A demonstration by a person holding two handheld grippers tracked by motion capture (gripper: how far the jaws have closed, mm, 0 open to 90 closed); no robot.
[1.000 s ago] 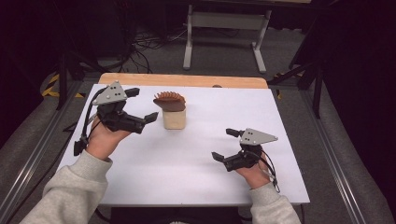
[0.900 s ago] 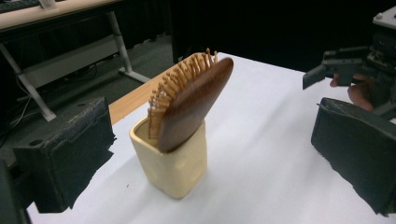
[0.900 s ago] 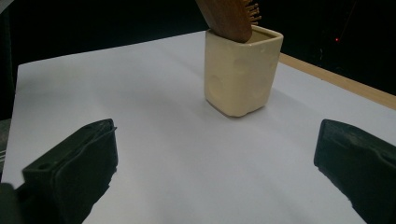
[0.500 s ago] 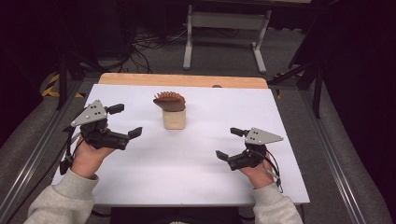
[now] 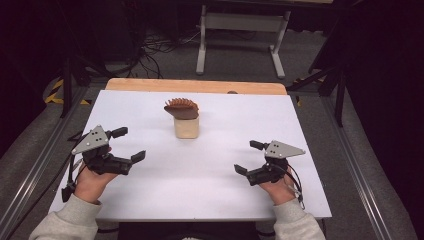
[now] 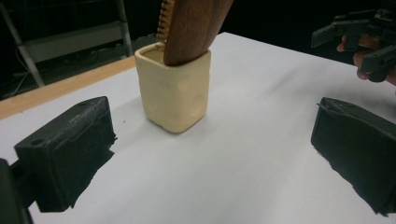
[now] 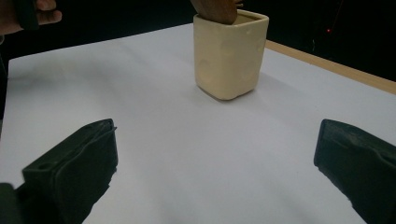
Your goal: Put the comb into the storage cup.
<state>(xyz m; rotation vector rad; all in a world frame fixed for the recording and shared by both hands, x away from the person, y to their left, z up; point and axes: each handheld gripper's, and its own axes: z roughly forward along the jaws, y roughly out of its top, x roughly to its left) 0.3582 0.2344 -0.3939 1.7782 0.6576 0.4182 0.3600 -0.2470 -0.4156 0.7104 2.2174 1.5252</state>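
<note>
From above, the cream cup stands on the white table toward its far edge, with a brown wooden comb sticking up out of it. The left gripper sits well to the near left of the cup, jaws spread wide and holding nothing. The right gripper rests well to the near right of the cup, jaws equally spread and empty. Both point inward, toward the cup.

In the left gripper view, the cup stands ahead between the two black jaws and well apart from them, the comb leaning out of its mouth with its teeth turned away.

In the right gripper view, the cup again lies ahead, between the wide jaws, with just the foot of the comb showing above its rim.

I'd judge neither hand is working on the cup at this moment. A next move would call for one gripper to travel forward and close on either cup or comb.
</note>
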